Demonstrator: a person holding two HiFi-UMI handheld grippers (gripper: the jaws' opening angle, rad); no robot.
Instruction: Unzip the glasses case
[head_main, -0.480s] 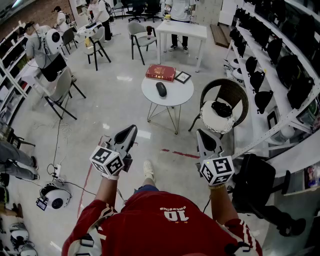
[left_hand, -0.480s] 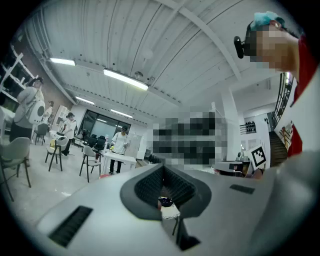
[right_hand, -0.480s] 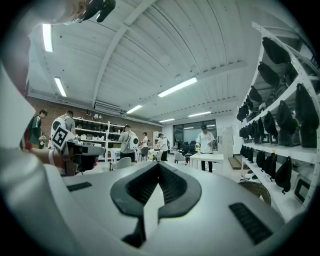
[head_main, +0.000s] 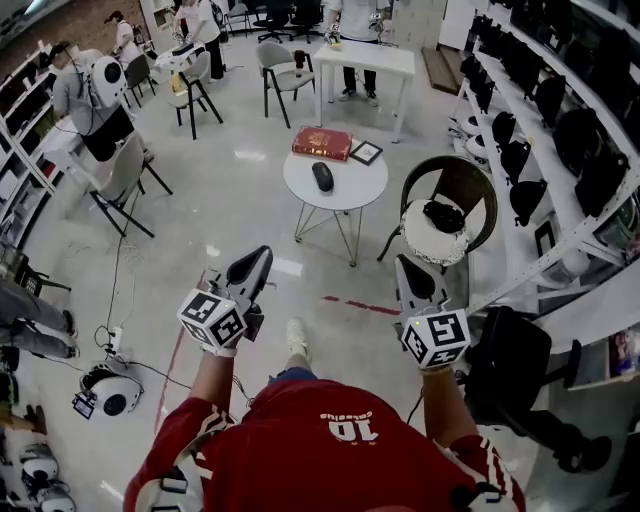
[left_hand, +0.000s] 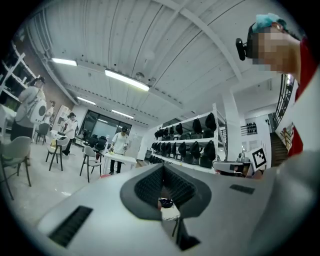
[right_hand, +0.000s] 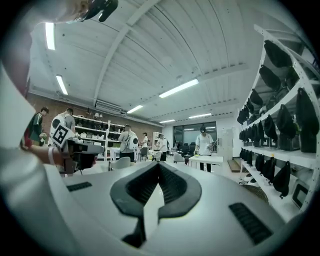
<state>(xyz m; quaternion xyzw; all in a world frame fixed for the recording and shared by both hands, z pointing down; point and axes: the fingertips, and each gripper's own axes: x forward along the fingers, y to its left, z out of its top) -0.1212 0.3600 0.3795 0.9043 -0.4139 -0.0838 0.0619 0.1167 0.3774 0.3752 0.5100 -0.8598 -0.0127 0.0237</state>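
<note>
The unzipping has not begun; this is the approach, judged from how far the tools stand from the work. The glasses case (head_main: 322, 178), a small dark oval, lies near the middle of the round white table (head_main: 352, 196), which stands at 12 o'clock from the person and well apart from both tools. On the same top a red book (head_main: 321, 145) sits toward 11 o'clock of the case and a small picture frame (head_main: 365, 154) toward 1 o'clock, neither touching it. A chair (head_main: 462, 183) with a pale cushion stands at 3 o'clock of the table. The left gripper (head_main: 259, 260) is held about level in front of the body and aimed toward the table. Its jaws are pressed together with nothing between them, and its own view shows only the far table through the notch behind the tips. The right gripper (head_main: 409, 270) is held beside it, also level, with its jaws drawn together and nothing in them. The case is too small here to tell where the zip pull sits or whether the zip is fully closed. The next move probably calls for walking up to the table, lowering both tools over the case and spreading the jaws. One claw would then pin the case body against the top while the other finds and pinches the pull. The book and frame lie close enough that the steadying claw may need to come in from the 6 o'clock side.
</note>
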